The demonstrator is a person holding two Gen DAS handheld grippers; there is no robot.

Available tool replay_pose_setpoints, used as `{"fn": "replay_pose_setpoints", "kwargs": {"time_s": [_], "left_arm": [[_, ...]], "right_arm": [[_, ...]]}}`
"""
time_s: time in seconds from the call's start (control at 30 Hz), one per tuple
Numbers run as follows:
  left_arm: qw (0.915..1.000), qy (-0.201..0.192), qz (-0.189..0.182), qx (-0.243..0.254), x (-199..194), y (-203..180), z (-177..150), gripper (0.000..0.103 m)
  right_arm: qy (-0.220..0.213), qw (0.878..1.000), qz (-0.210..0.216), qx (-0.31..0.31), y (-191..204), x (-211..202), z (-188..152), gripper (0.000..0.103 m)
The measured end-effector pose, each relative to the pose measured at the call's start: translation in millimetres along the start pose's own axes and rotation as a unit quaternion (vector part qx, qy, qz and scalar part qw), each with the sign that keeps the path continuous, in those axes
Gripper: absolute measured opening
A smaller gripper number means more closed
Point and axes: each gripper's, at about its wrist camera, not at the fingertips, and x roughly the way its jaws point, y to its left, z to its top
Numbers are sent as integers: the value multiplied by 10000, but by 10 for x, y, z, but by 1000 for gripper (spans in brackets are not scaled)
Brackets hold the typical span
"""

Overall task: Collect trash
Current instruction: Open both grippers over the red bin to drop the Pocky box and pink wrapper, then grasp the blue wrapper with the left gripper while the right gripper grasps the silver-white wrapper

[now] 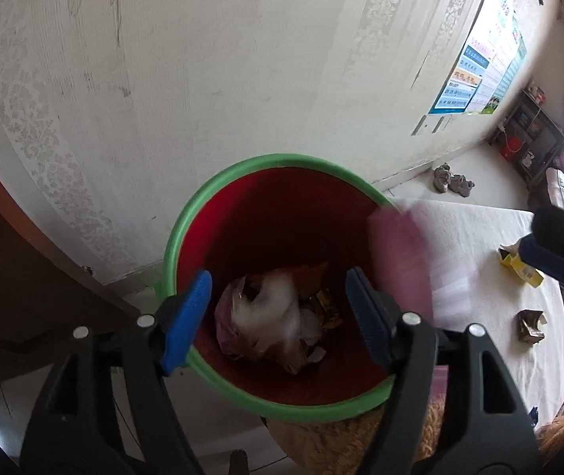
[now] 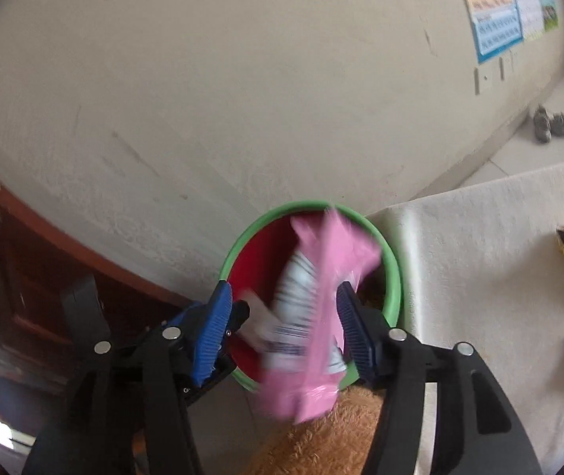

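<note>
I see a glossy plastic bin (image 1: 218, 198), a crinkly pink film wrapper (image 2: 321, 285), matt white tablecloth (image 2: 480, 277), ribbed blue pads (image 2: 210, 328).

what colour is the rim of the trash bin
Green, around a red inside; the trash bin rim shows best in the left wrist view.

One bin (image 1: 218, 198), one pink wrapper (image 2: 321, 316), two cartons (image 1: 519, 267) (image 1: 530, 326), two shoes (image 1: 451, 183)

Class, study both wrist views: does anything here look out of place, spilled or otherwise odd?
A pink wrapper shows blurred between the open right gripper fingers, above the red bin. Whether it is gripped cannot be told. A torn yellow carton and a crumpled brown packet lie on the white tablecloth. Nothing looks spilled.
</note>
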Motion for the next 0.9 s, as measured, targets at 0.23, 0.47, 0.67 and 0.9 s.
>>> {"fn": "replay_pose_setpoints", "kwargs": {"time_s": [0.23, 0.47, 0.67, 0.9], "left_arm": [[9996, 128, -125, 211, -17, -170, -155, 68], [9959, 150, -506, 729, -145, -674, -337, 68], [9872, 380, -977, 1200, -175, -1258, -569, 68], [9647, 667, -1551, 2022, -255, -2049, -1013, 68]], "right_arm": [[53, 9993, -314, 211, -326, -251, -314, 56], [256, 9851, -1620, 514, -1055, -940, -1056, 63], [183, 9364, -2706, 2226, -1894, -1684, -1837, 71], [-17, 8877, -3461, 3036, -2320, -2068, -2278, 71]]}}
